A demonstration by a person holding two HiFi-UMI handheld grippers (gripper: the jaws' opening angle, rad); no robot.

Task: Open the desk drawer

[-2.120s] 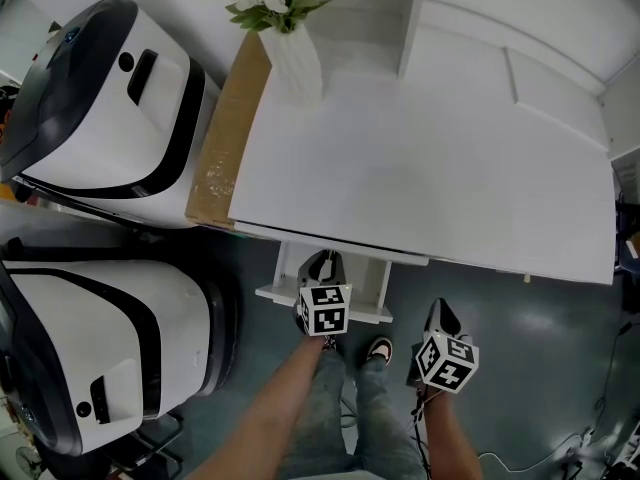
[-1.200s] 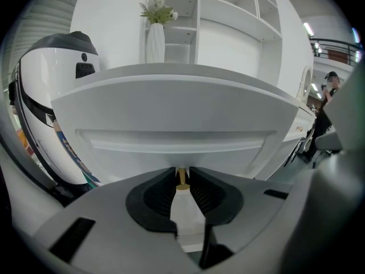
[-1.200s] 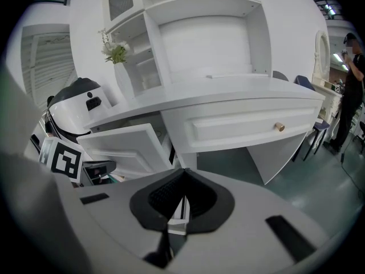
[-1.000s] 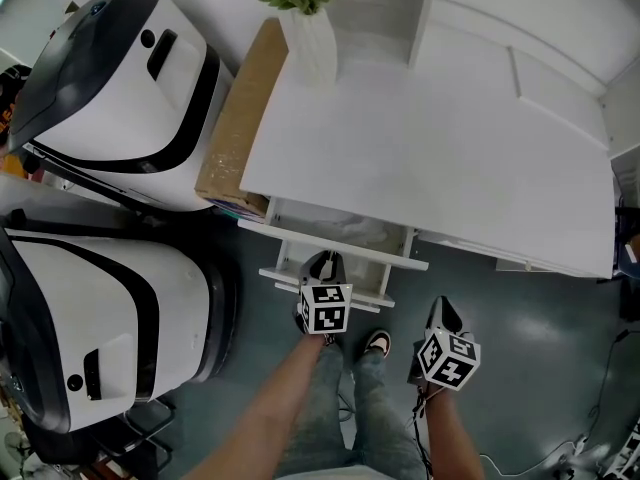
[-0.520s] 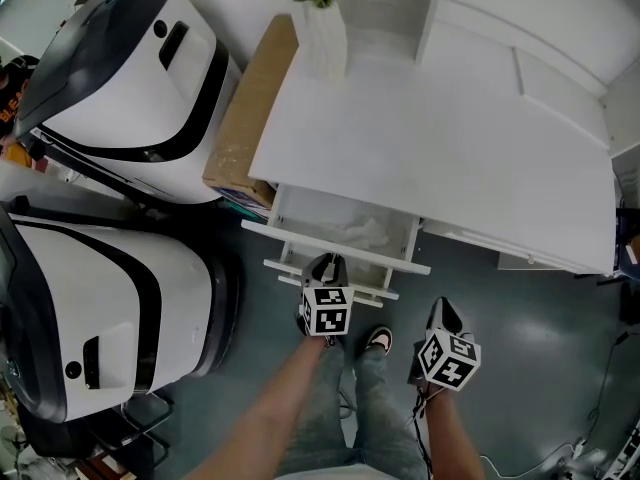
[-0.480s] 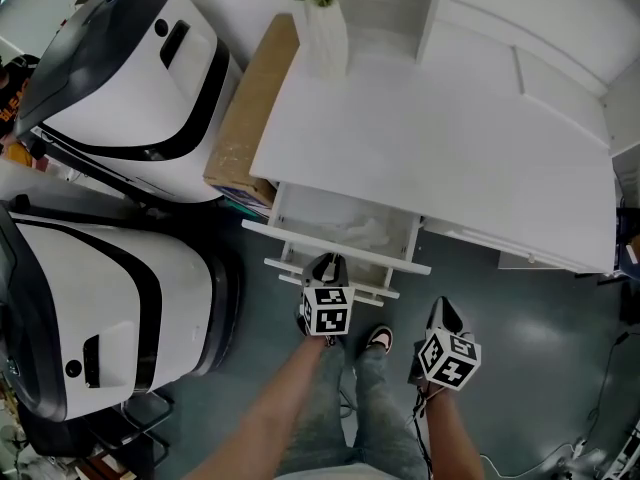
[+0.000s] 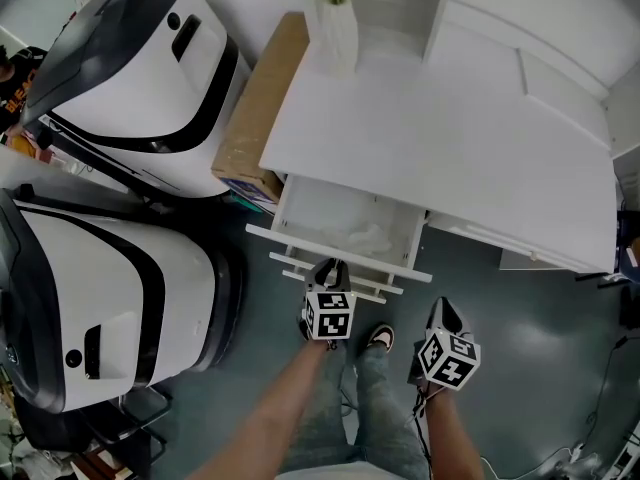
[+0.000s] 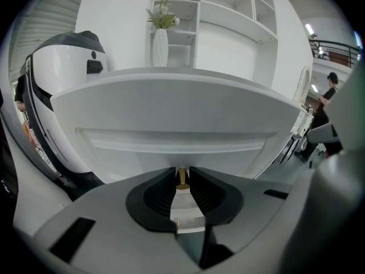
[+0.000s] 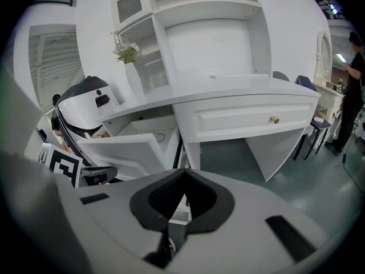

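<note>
The white desk [image 7: 440, 128] has its left drawer [image 7: 300, 251] pulled out, with a crumpled white sheet [image 7: 366, 237] lying inside. My left gripper [image 7: 328, 269] is at the middle of the drawer's front. In the left gripper view the drawer front [image 8: 171, 124] fills the picture, and the left gripper [image 8: 182, 174] is shut on its small brass knob [image 8: 182, 179]. My right gripper [image 7: 440, 314] hangs over the floor to the right, apart from the desk. The right gripper [image 9: 184, 172] is shut on nothing. The right gripper view also shows the open drawer [image 9: 122, 147].
Two large white-and-black machines [image 7: 130, 68] [image 7: 90, 298] stand to the left of the desk, with a cardboard box [image 7: 262, 98] between. A vase of flowers [image 7: 338, 28] stands on the desk's far left corner. A second drawer's brass knob [image 9: 274, 119] is at the right. A person [image 9: 356, 84] stands far right.
The drawer has slid further out from under the desk top, with my left gripper at its front. The right gripper keeps its place beside the left one.
</note>
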